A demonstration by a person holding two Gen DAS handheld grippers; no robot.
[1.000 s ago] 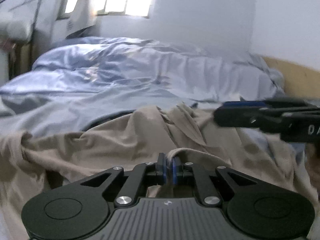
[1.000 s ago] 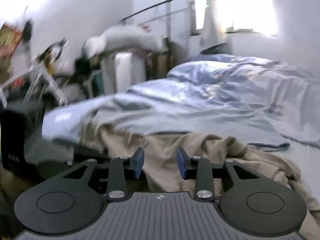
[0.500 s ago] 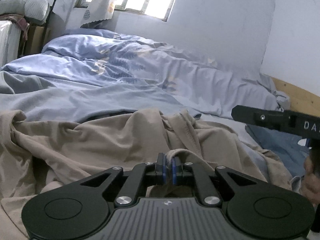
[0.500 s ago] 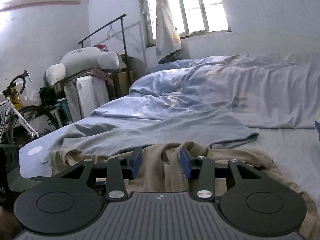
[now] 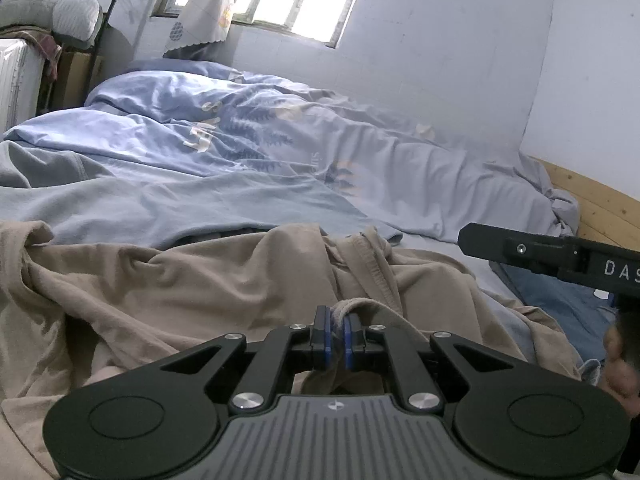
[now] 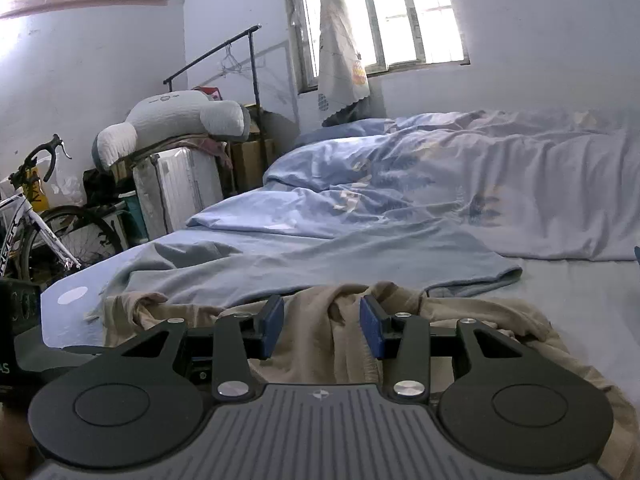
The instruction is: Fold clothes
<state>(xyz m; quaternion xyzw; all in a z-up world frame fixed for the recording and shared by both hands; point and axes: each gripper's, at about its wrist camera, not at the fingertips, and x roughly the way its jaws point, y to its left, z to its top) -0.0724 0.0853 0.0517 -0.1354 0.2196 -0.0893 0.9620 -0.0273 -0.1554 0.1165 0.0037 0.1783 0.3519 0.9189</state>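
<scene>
A crumpled beige garment lies on the near part of the bed. My left gripper is shut on a rolled hem of it, which sticks up between the blue pads. In the right wrist view the same beige garment spreads under and ahead of my right gripper. Its jaws stand apart, and a fold of the cloth runs between them without the pads pressing on it. From the left wrist view the right gripper shows as a black bar at the right, above the garment's far side.
A light blue duvet and a grey-blue blanket cover the bed behind the garment. Blue jeans lie at the right by the wooden bed frame. A bicycle and a white suitcase stand left of the bed.
The right gripper's jaws have spread wider, and its view has swung from the room's left side toward the bed. The left gripper has kept its hold on the hem and has rolled slightly.
</scene>
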